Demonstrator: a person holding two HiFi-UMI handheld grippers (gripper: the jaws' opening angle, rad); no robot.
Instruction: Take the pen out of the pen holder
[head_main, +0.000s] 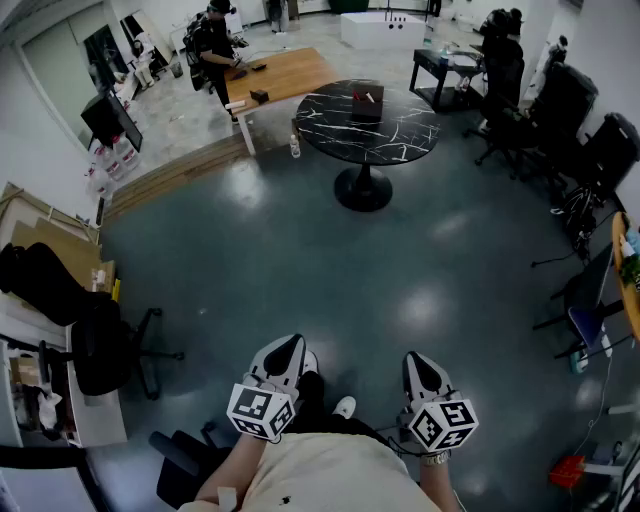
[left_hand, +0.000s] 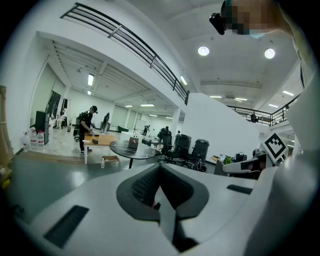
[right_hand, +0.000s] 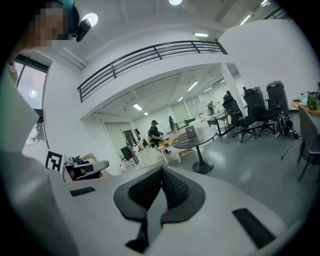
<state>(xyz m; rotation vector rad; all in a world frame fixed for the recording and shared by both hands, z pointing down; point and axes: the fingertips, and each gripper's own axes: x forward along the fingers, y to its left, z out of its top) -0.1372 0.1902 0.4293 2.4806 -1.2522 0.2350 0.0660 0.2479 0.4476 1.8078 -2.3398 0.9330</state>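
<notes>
A small dark box (head_main: 367, 101) with something red and white in it stands on the round black marble table (head_main: 400, 135) far ahead; I cannot tell whether it is the pen holder, and I make out no pen. The same table (left_hand: 131, 148) shows small in the left gripper view, and the table (right_hand: 196, 136) also shows in the right gripper view. My left gripper (head_main: 285, 352) and right gripper (head_main: 425, 368) are held low, close to the person's body, both pointing toward the table. In each gripper view the jaws meet with nothing between them: left gripper (left_hand: 160, 167), right gripper (right_hand: 161, 172).
Wide grey floor (head_main: 330, 270) lies between me and the table. A person (head_main: 215, 45) stands at a wooden desk (head_main: 285, 75) at the back. Black office chairs (head_main: 560, 105) line the right side. A cluttered desk and chair (head_main: 100, 350) stand at my left.
</notes>
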